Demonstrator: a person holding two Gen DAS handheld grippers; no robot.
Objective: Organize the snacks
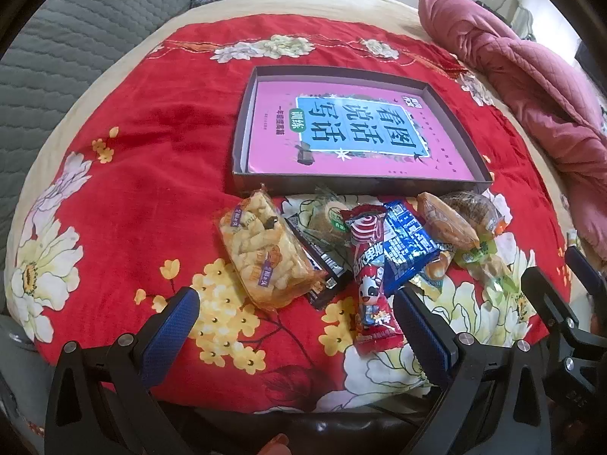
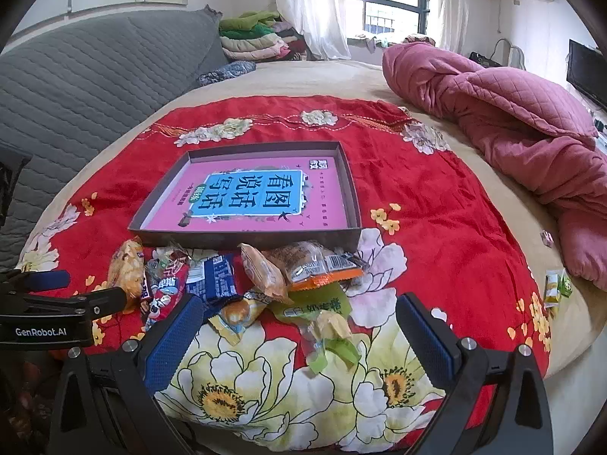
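Observation:
A shallow dark box (image 1: 356,181) (image 2: 246,236) with a pink printed sheet inside lies on a red flowered cloth. Several wrapped snacks lie in a pile just in front of it: a clear pack of puffed sticks (image 1: 261,254) (image 2: 127,273), a red wrapper (image 1: 370,284) (image 2: 167,292), a blue wrapper (image 1: 408,246) (image 2: 218,276), an orange pack (image 1: 447,225) (image 2: 263,273) and a green wrapper (image 2: 322,307). My left gripper (image 1: 299,311) is open and empty, close before the pile. My right gripper (image 2: 299,318) is open and empty over the green wrapper.
The red cloth (image 1: 151,189) covers a beige bed. A grey quilted headboard (image 2: 76,87) rises at the left. A bunched pink quilt (image 2: 512,129) lies at the right. Small green packets (image 2: 555,286) lie near the right edge. The right gripper's body (image 1: 561,318) shows beside the left one.

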